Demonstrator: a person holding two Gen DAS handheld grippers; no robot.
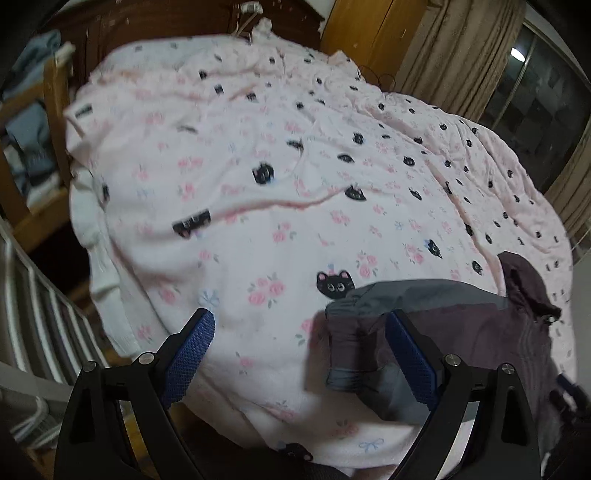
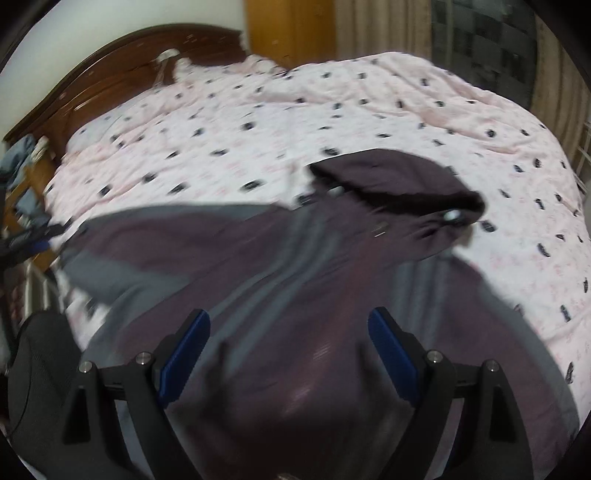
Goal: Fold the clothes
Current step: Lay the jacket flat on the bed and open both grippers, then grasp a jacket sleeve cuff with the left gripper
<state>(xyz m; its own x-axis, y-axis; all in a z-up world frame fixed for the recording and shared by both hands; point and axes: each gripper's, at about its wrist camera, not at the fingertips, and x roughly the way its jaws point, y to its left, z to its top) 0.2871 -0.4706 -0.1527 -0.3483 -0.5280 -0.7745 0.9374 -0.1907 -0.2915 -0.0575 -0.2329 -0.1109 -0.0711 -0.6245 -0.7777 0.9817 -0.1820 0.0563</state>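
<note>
Right wrist view showed hoodie (image 2: 280,266) spread on bed (image 2: 406,122), hood (image 2: 391,184) toward headboard (image 2: 92,77), hem toward camera, so long axis ran from right gripper (image 2: 288,343) up to headboard. Showed right jaws wide apart, blue pads bare, nothing pinched, body cloth lying under and between them but not pressed. Showed one sleeve (image 2: 122,251) stretched sideways from hood toward bed's left edge, crosswise to long axis, cuff end near small blue-and-black shape at frame's left edge, probably left gripper, too blurred to confirm. Left wrist view showed left gripper (image 1: 301,350) likewise apart and empty, left pad (image 1: 188,354) over bare quilt (image 1: 258,166), right pad (image 1: 410,358) in front of grey and purple cuff (image 1: 351,325). Placed hoodie right of left gripper there, hood (image 1: 524,280) beyond it toward headboard (image 1: 155,22). Judged left gripper nearer sleeve end, right gripper nearer body and hem. Judged coming move as sleeve fold inward across chest, turning on left gripper shifting right onto cuff. Much blur in both views, so seams and edges uncertain.
</note>
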